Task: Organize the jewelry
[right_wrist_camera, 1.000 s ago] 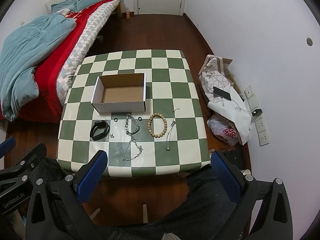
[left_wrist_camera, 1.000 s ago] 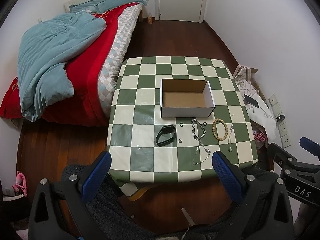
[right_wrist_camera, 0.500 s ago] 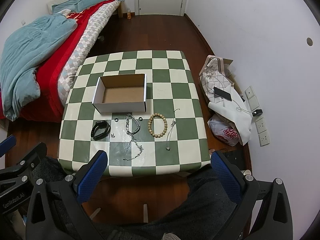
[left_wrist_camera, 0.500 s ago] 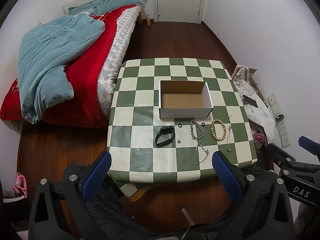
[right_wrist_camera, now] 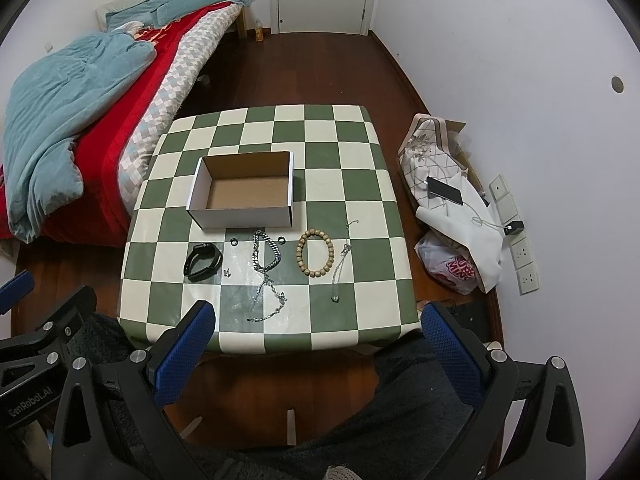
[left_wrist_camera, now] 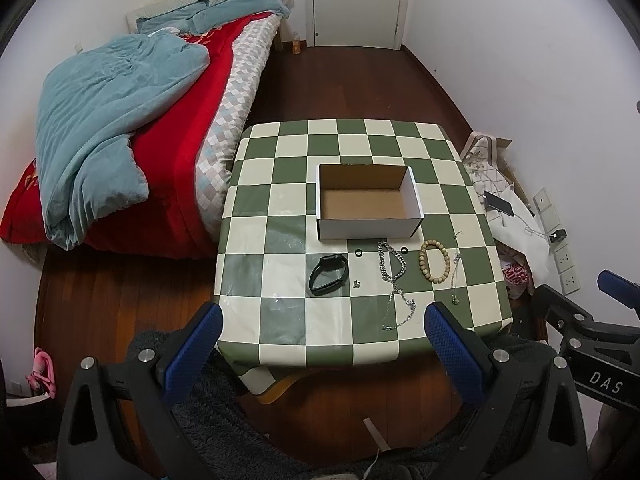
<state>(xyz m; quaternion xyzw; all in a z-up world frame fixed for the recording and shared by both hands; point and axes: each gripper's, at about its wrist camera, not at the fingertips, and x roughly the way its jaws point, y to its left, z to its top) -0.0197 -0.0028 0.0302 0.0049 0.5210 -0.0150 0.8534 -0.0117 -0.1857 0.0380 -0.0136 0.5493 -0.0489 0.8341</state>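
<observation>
Green-and-cream checked cloth covers the table [left_wrist_camera: 280,200], seen from above by both wrist cameras. Near its centre stands an open cardboard box [left_wrist_camera: 368,204], white outside, brown inside, with nothing in it. Along the table's near side, in front of the box, the jewelry lies in a row: a black band [left_wrist_camera: 328,274] at the left, a small metal piece [left_wrist_camera: 356,284] beside it, two small black rings [left_wrist_camera: 358,253] close to the box wall, a silver chain [left_wrist_camera: 394,276] trailing toward the table edge, a wooden bead bracelet [left_wrist_camera: 435,261], and a thin necklace [left_wrist_camera: 456,272] with a pendant at the right. Left gripper [left_wrist_camera: 320,344] and right gripper [right_wrist_camera: 316,336] hang above the near table edge, jaws spread wide, grasping nothing. Beside the table lies a bed [left_wrist_camera: 140,128] with a red cover and blue blanket; bags [right_wrist_camera: 452,216] rest by the wall.
</observation>
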